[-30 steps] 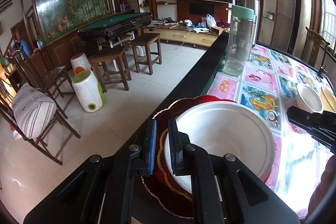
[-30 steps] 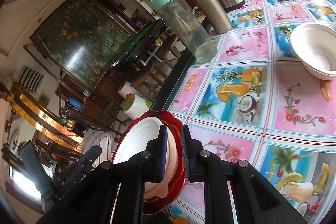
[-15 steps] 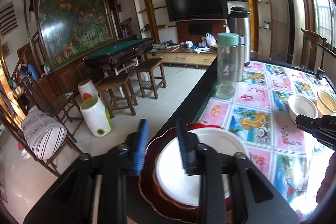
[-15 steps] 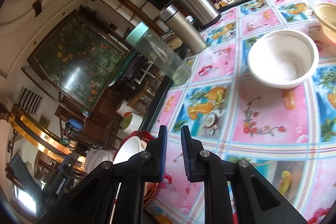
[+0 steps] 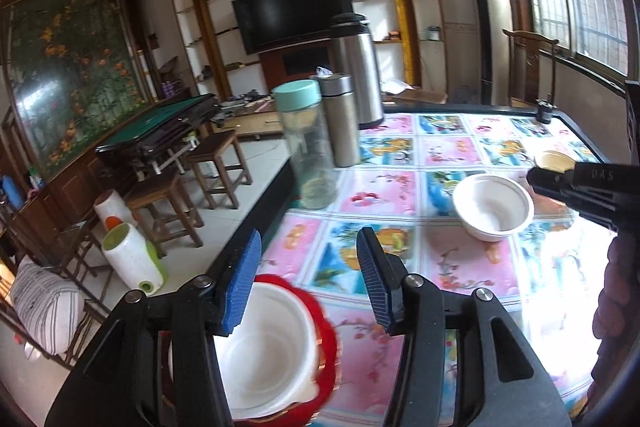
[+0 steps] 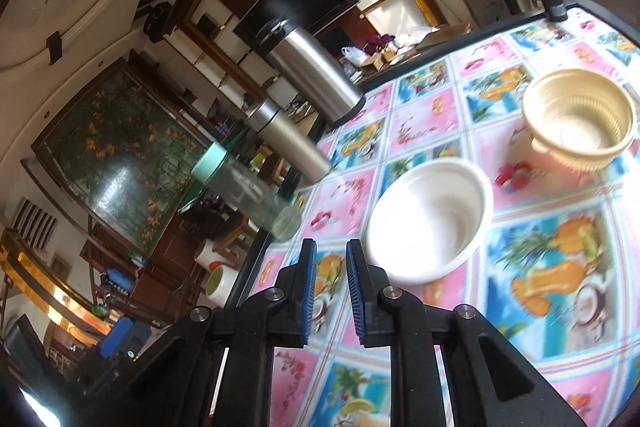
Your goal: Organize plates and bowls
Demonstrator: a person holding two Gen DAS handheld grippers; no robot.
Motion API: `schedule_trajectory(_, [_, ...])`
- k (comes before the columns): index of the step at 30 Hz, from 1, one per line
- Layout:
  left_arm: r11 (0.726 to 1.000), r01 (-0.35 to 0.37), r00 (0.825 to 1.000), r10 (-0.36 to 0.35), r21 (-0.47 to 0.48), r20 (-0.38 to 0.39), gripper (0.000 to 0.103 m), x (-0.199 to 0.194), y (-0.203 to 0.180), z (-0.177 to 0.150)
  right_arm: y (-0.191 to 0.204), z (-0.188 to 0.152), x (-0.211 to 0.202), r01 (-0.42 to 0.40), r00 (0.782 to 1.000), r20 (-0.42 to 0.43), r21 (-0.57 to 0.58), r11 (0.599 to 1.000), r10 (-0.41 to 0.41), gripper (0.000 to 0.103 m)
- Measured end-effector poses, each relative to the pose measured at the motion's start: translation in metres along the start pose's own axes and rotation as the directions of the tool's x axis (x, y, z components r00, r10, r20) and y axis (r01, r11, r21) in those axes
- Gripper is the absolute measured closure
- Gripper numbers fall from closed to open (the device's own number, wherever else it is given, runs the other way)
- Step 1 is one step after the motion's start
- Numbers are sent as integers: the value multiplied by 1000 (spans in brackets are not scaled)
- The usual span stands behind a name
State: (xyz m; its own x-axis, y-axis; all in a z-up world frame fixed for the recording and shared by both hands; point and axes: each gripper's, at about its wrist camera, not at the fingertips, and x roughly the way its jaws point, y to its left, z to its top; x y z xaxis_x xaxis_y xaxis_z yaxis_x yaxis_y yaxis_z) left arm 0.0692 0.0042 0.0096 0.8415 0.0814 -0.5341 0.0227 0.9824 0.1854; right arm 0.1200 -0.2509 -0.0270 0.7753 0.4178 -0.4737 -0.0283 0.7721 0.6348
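A long table covered in a bright fruit-patterned cloth (image 5: 460, 267) fills the right of the scene. At its near left edge, a white bowl (image 5: 260, 355) sits nested in a red scalloped plate (image 5: 324, 339). The left gripper (image 5: 310, 283) hangs above this stack with its blue-padded jaws spread wide and empty; the bowl lies below and slightly left of the gap, its rim showing under the left jaw. Farther along the table, a second white bowl (image 6: 430, 219) rests alone, and beyond it to the right stands a cream ribbed bowl (image 6: 580, 123). The right gripper (image 6: 331, 295) points toward the second white bowl with its jaws nearly together, a narrow gap between them, holding nothing; the bowl lies just ahead and to the right of the jaw tips, not between them. The white bowls look thin-walled, light and smooth, probably slippery plastic or foam, so pinching the rim wall seems the best hold. A clear bottle (image 5: 308, 147) with a mint lid and steel flasks (image 5: 356, 71) stand at the far left.
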Motion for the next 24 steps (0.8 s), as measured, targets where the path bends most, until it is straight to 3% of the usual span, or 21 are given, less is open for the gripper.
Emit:
schedule_trajectory(3, [999, 32, 999, -31, 12, -15, 45, 9, -21, 10, -11, 19, -3, 19, 1000, 23, 18, 1000, -19, 78])
schedule_trajectory(8, [998, 47, 998, -45, 40, -48, 45, 33, -52, 24, -38, 36, 1, 47, 998, 31, 75, 996, -50, 75])
schedule_trajectory(18, [995, 95, 986, -94, 0, -135, 45, 92, -95, 36, -98, 30, 28, 72, 996, -68, 229, 971, -58, 74])
schedule_trajectory(21, [987, 149, 965, -159, -66, -210, 46, 121, -98, 35, -106, 28, 33, 70, 995, -83, 257, 964, -50, 73])
schedule_trajectory(24, [956, 225, 910, -275, -187, -311, 46, 153, -95, 28, -110, 28, 36, 76, 995, -88, 272, 959, -54, 73])
